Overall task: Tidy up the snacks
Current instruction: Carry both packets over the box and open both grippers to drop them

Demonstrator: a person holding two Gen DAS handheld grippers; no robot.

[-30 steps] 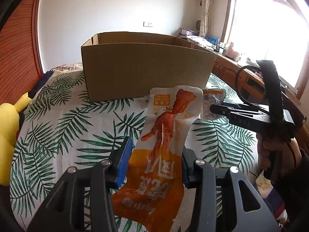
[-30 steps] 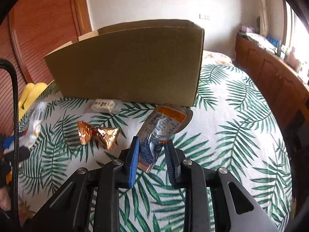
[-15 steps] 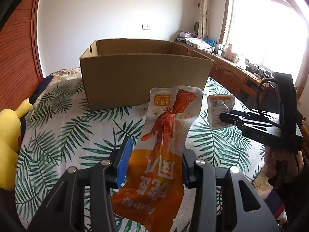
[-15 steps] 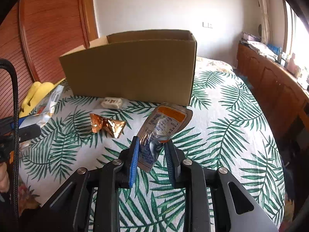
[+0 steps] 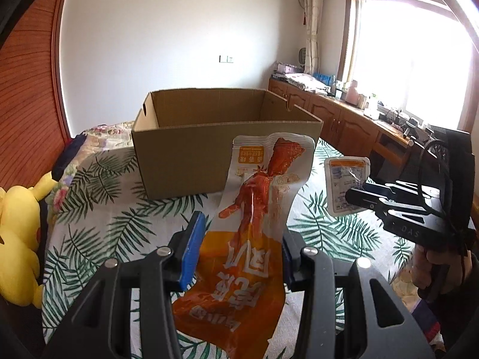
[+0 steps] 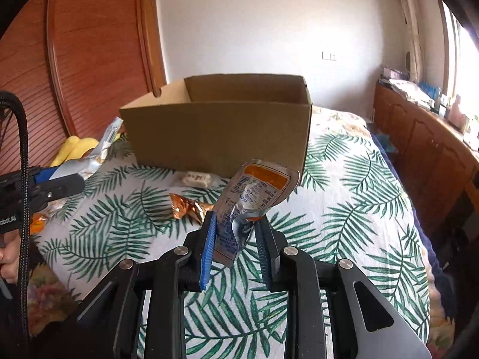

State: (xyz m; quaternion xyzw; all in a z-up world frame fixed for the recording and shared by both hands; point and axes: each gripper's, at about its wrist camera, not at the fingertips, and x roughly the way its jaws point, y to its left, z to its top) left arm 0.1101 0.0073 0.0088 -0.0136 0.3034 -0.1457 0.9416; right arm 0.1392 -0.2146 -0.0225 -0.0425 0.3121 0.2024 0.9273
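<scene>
My left gripper point(image 5: 239, 239) is shut on a long orange-and-white snack pouch point(image 5: 257, 209), held above the bed in front of the open cardboard box point(image 5: 209, 155). My right gripper point(image 6: 236, 233) is shut on a small silver pouch with an orange band point(image 6: 254, 191), also lifted off the bed near the box point(image 6: 221, 137). In the left wrist view the right gripper point(image 5: 356, 197) and its small pouch point(image 5: 344, 185) show at right. The left gripper point(image 6: 69, 184) and the back of its pouch point(image 6: 98, 152) appear at the left edge of the right wrist view.
On the palm-leaf bedspread point(image 6: 344, 209) lie a gold-foil candy point(image 6: 188, 209) and a small white wrapped snack point(image 6: 194, 178) in front of the box. A yellow plush toy point(image 5: 18, 239) sits at the left. Wooden cabinets point(image 5: 344, 119) line the right wall, a wooden headboard point(image 6: 74, 59) the left.
Both grippers have risen with their pouches still held, so the box's open top and inside now show. The right gripper has also shifted sideways relative to the box.
</scene>
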